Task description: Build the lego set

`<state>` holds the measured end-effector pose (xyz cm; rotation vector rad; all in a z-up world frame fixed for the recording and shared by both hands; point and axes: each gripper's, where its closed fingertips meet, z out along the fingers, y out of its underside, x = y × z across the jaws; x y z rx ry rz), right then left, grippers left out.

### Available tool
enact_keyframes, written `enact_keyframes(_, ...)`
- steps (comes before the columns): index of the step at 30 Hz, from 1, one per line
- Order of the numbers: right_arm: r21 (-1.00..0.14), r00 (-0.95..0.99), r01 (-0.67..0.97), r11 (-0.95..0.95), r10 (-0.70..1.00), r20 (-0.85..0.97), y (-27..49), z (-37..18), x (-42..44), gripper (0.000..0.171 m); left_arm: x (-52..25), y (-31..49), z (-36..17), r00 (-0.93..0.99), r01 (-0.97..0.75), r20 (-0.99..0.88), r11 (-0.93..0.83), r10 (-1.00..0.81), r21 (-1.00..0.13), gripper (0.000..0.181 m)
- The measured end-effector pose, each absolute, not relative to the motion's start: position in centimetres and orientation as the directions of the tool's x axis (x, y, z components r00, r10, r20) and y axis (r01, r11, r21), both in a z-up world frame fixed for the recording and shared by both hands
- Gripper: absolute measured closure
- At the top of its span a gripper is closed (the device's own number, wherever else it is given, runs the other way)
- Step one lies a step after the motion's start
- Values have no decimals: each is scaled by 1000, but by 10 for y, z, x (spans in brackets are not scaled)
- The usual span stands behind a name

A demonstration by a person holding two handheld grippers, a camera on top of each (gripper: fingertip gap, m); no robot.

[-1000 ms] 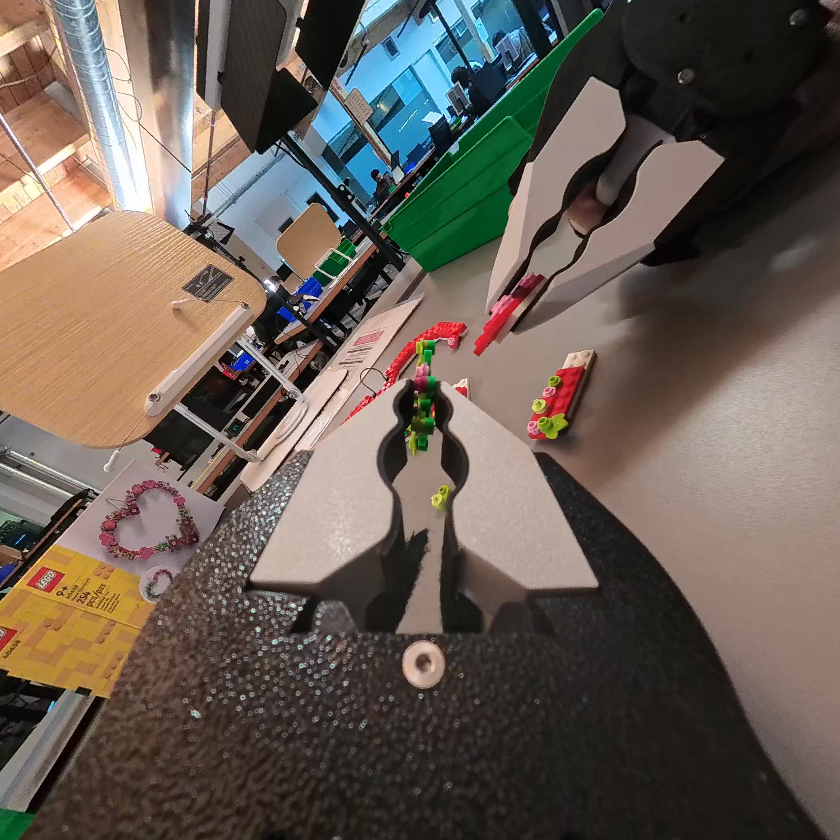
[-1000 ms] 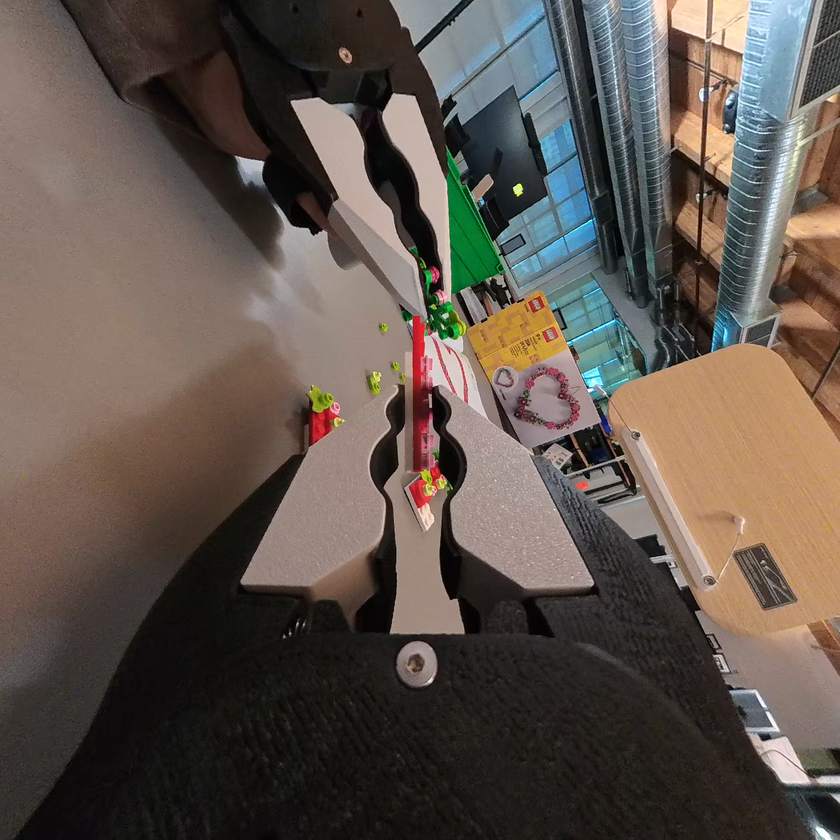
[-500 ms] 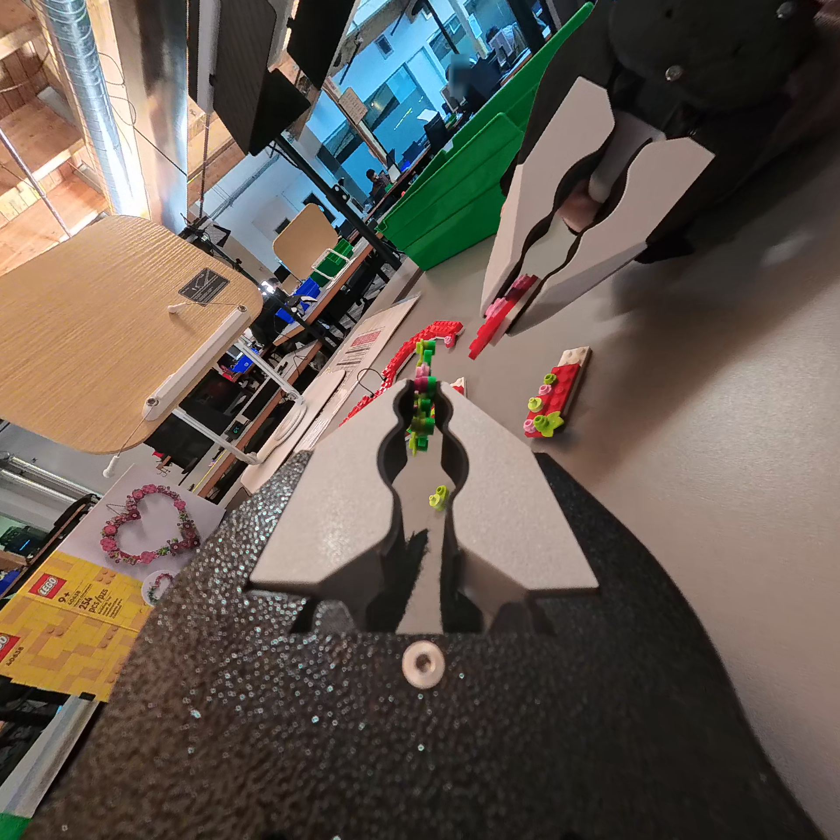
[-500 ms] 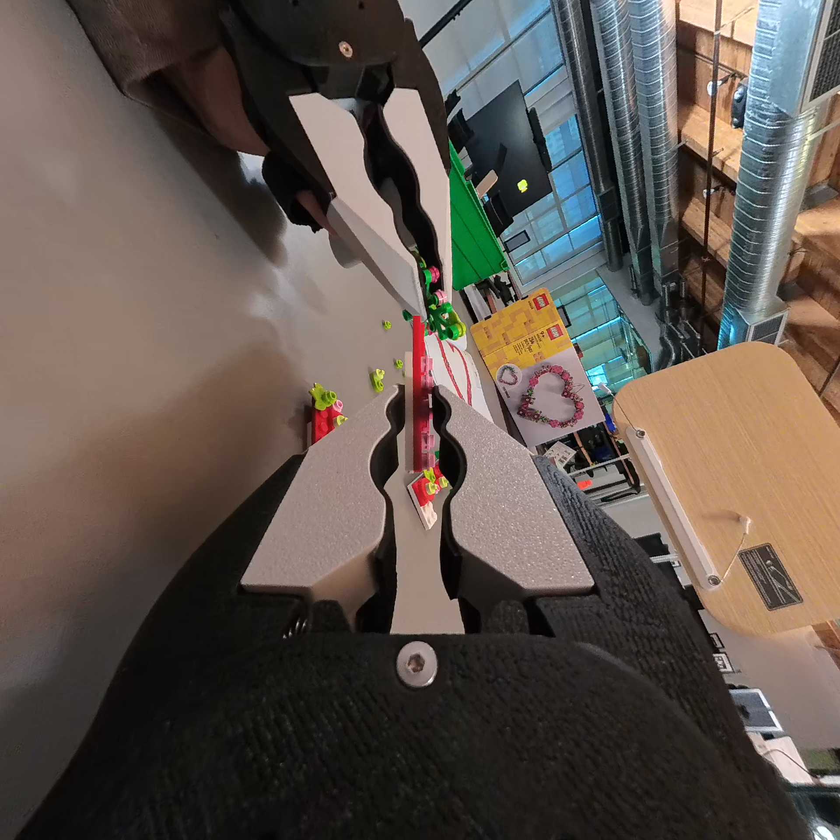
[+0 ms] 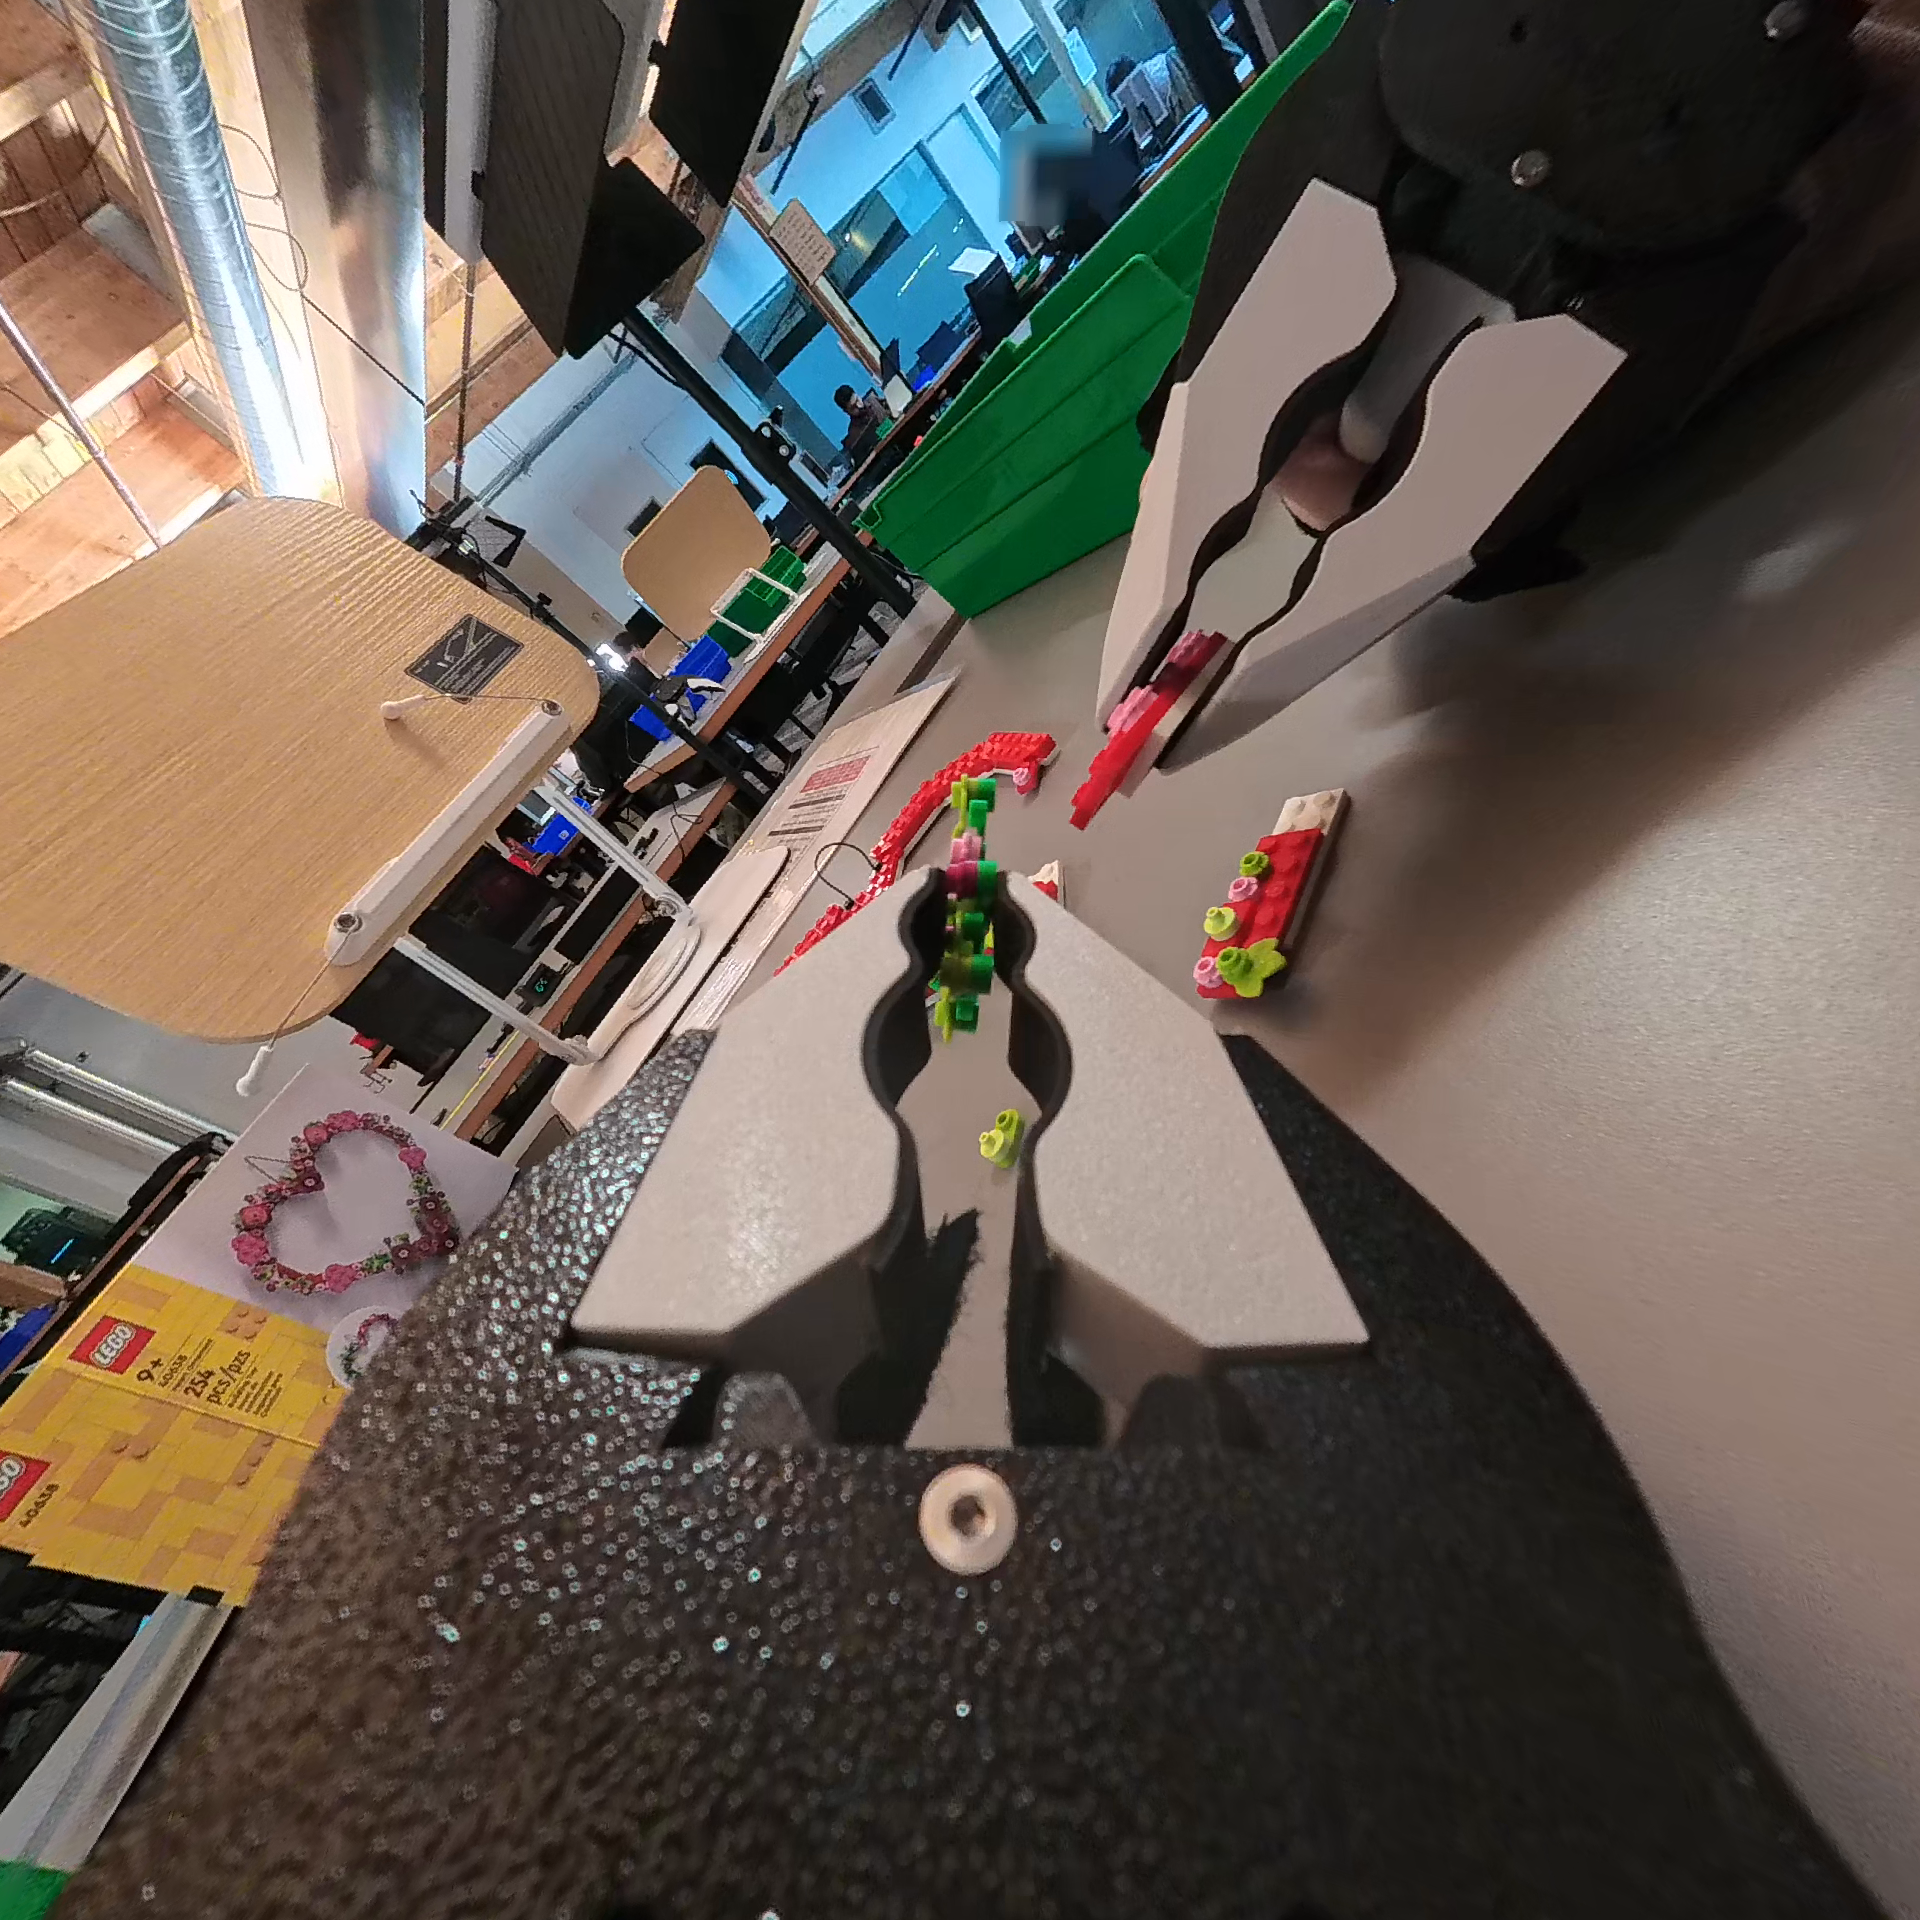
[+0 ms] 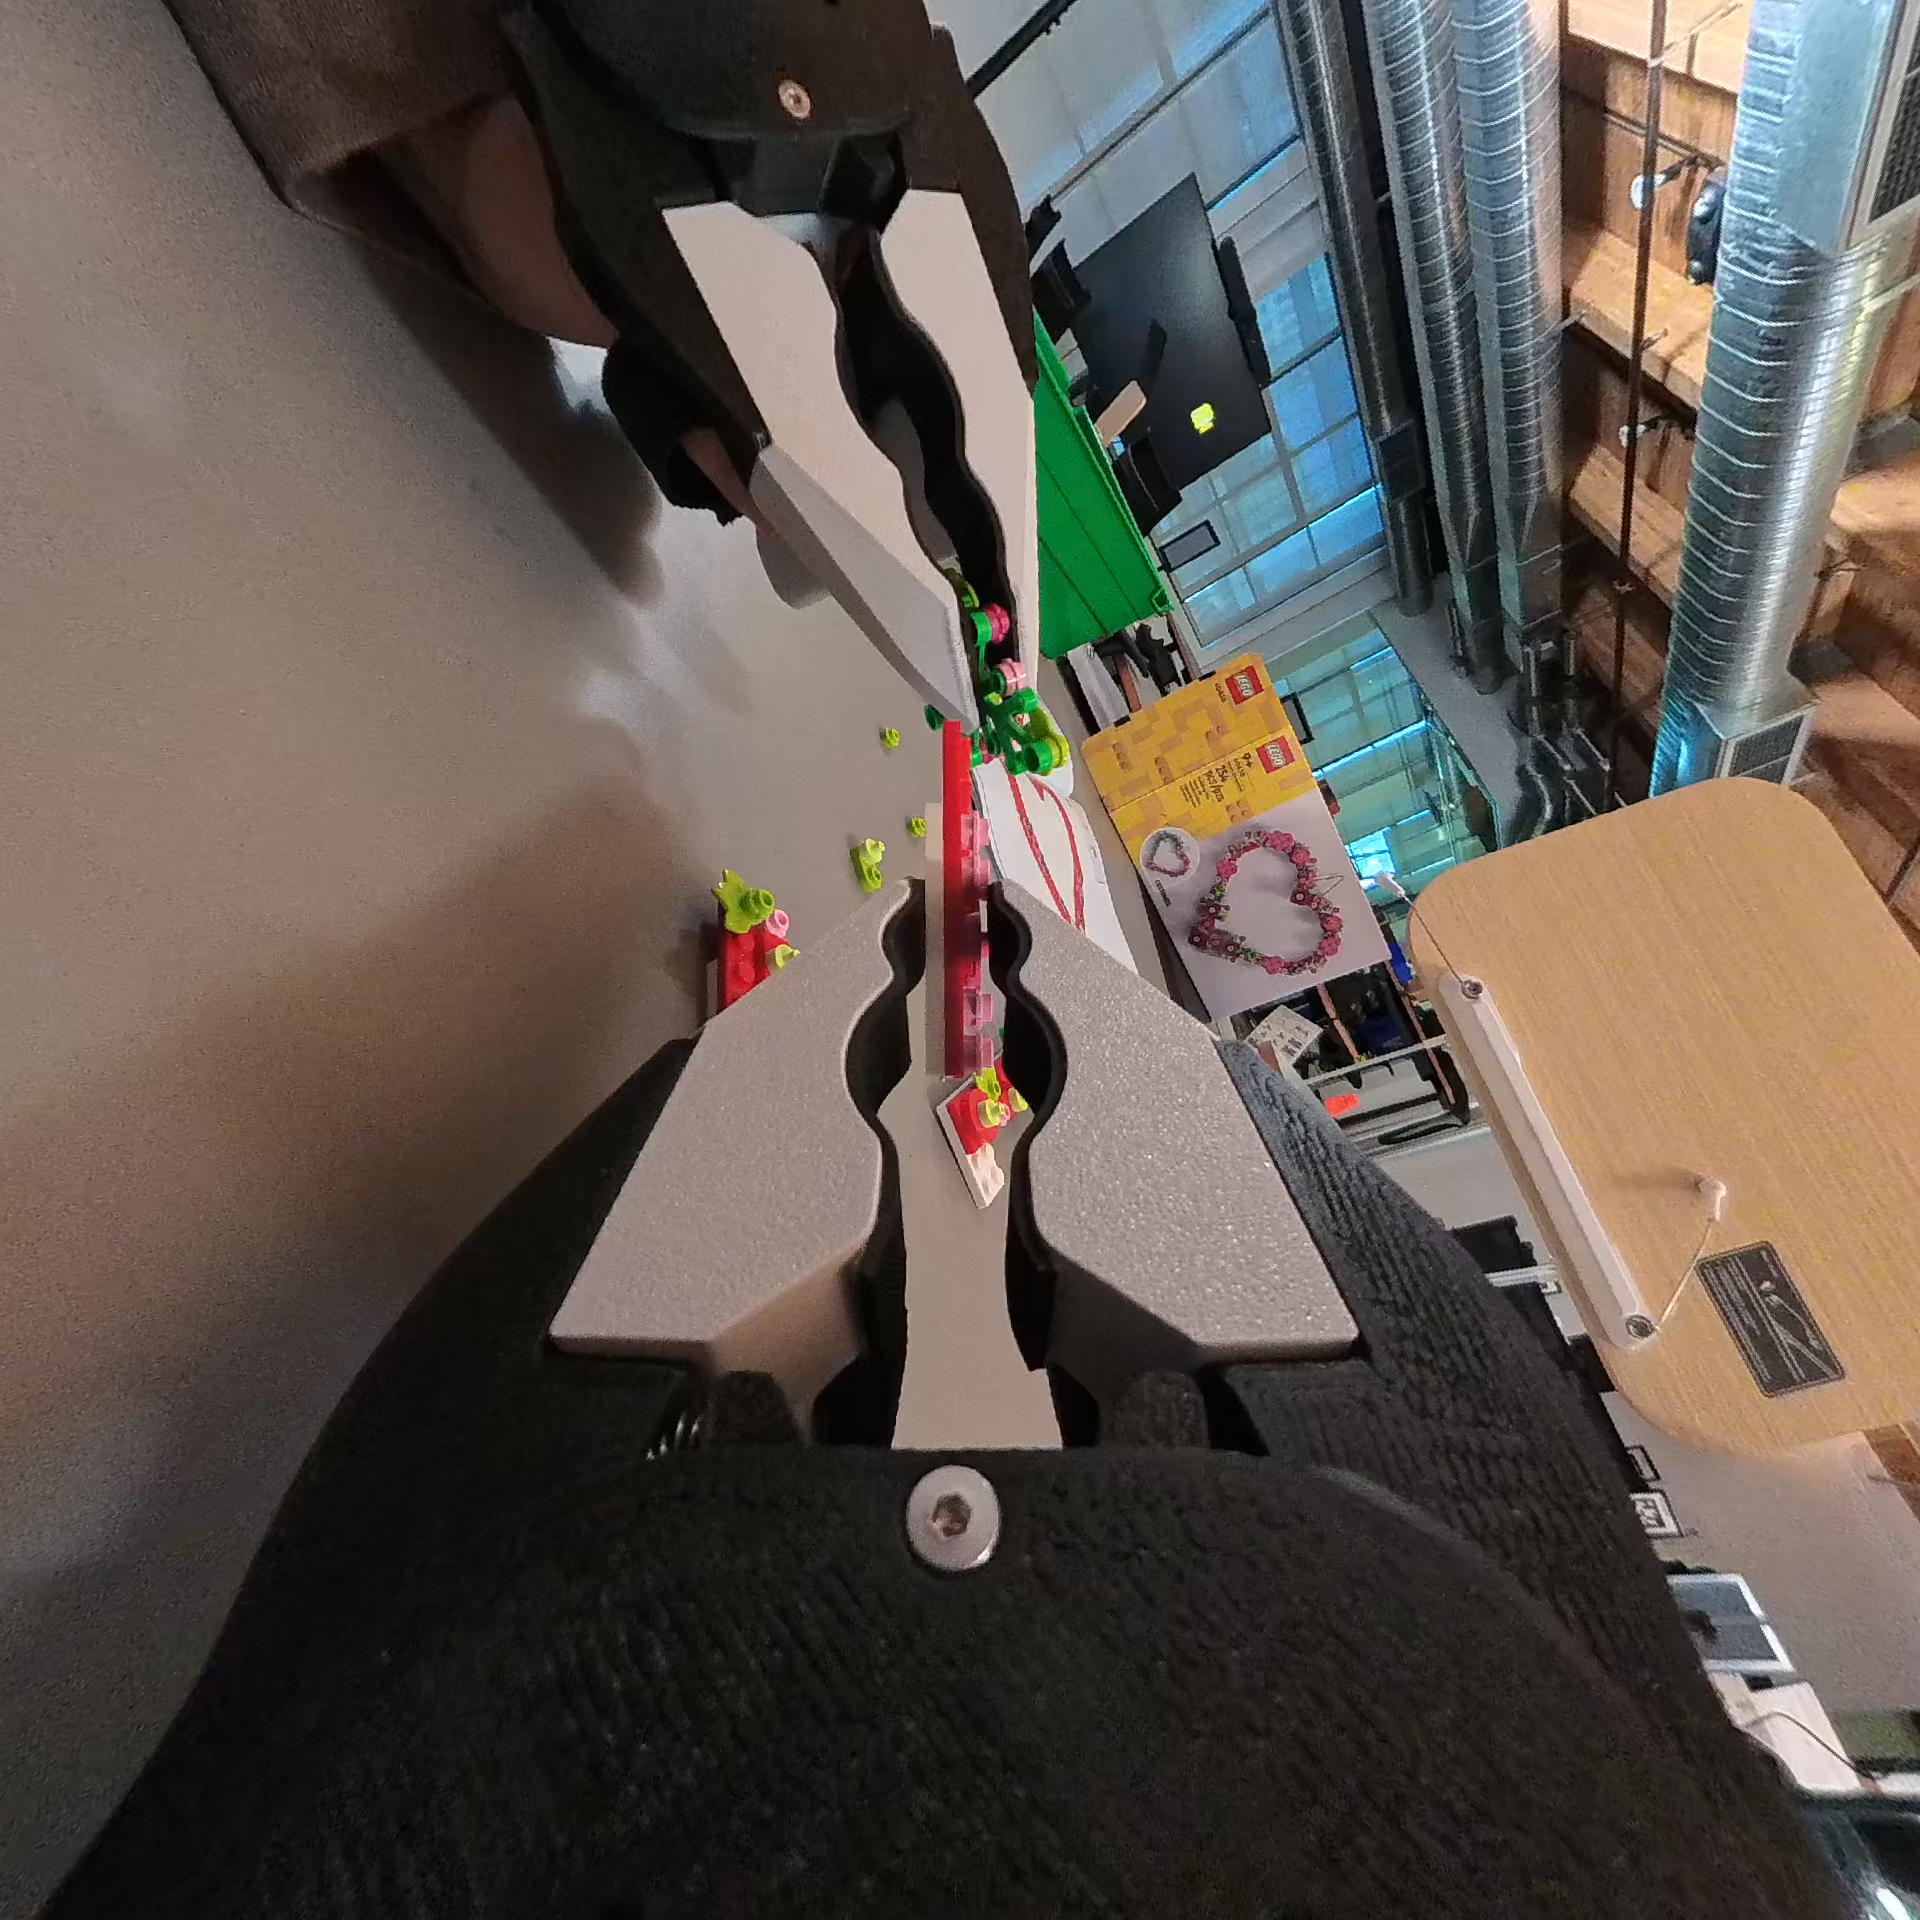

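Note:
My left gripper (image 5: 971, 883) is shut on a green lego strip (image 5: 964, 920) with pink and lime flowers and holds it above the grey table (image 5: 1558, 1039). My right gripper (image 6: 956, 899) is shut on a red strip (image 6: 958, 935) with pink pieces. The two strips' ends are close together in the right wrist view, where the left gripper (image 6: 977, 717) comes in from above. The right gripper (image 5: 1148, 727) shows at the far right of the left wrist view. A red plate (image 5: 1268, 904) with a white end and lime flowers lies on the table.
Loose lime pieces (image 6: 868, 857) and a small red and white piece (image 6: 977, 1138) lie on the table. A curved red assembly (image 5: 935, 800) lies beyond. Green bins (image 5: 1039, 468), the yellow lego box (image 5: 156, 1403) and a sheet with a heart picture (image 6: 1268, 904) stand at the table's edge. My right fingertips sit around 5 centimeters from my left ones. From the right gripper's tips to the red plate (image 5: 1268, 904) is close to 4 centimeters. It turns up in the right wrist view (image 6: 752, 969) as well.
Nothing has visibly changed. Both grippers keep their hold and stay almost still, with only a slight drift of the views.

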<state>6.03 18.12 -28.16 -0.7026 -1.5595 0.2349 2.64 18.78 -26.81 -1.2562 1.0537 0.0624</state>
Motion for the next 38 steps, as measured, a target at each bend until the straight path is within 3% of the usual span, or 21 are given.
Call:
enact_keyframes(10,-532,40,300,792,547,836,183,-281,61,162,27,187,-267,557,-564,-675,377,-484,-735,175)
enact_keyframes(20,-185,-53,372,909,220,974,177,-288,66,162,32,175,-269,482,-592,-739,446,-471,-671,175)
enact_keyframes(26,-118,-75,373,920,157,985,173,-289,66,162,38,170,-276,434,-612,-756,456,-489,-646,175)
enact_keyframes(31,-171,-103,357,918,221,970,168,-294,65,162,42,168,-286,410,-608,-718,418,-563,-675,175)
enact_keyframes(38,-512,-266,404,758,633,727,148,-322,65,161,46,160,-310,397,-573,-482,199,-781,-795,175)
